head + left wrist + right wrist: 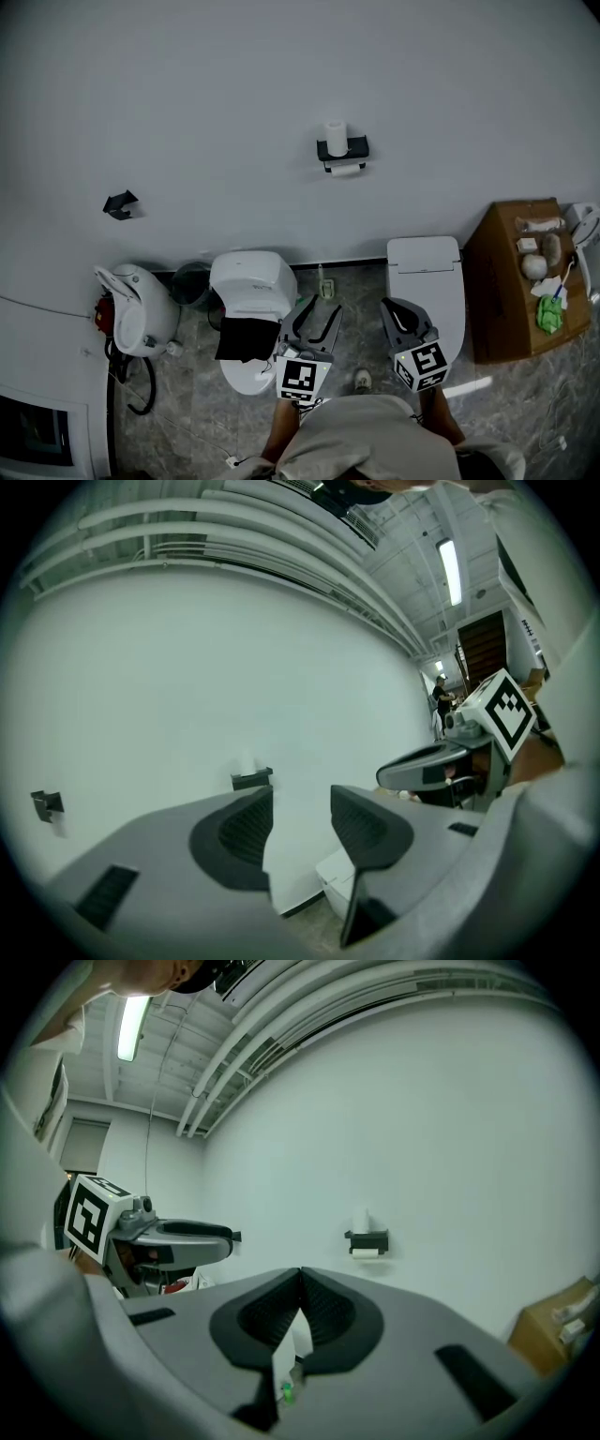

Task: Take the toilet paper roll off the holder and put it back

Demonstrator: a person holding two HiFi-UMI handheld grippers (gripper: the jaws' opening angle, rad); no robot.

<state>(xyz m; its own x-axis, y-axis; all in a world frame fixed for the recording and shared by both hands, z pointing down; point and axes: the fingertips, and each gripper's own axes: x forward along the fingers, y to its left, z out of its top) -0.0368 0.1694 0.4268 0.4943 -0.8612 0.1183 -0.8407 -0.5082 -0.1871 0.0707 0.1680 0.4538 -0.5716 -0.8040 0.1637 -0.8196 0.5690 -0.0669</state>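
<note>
A black holder (343, 150) is fixed to the white wall, far ahead of both grippers. A toilet paper roll (345, 170) hangs under it and a second roll (336, 133) stands upright on top. The holder (251, 778) is small in the left gripper view, and holder (367, 1239) and roll (366, 1252) show in the right gripper view. My left gripper (323, 305) (300, 822) is held low near the person's body, its jaws a narrow gap apart with nothing between them. My right gripper (389, 305) (301, 1283) is beside it, shut and empty.
Below the holder stand a white toilet (251, 300) at left and another toilet (427, 281) at right. A brown cabinet (511, 300) with small items is at far right. A black hook (120, 203) is on the wall at left, a white appliance (141, 309) beneath it.
</note>
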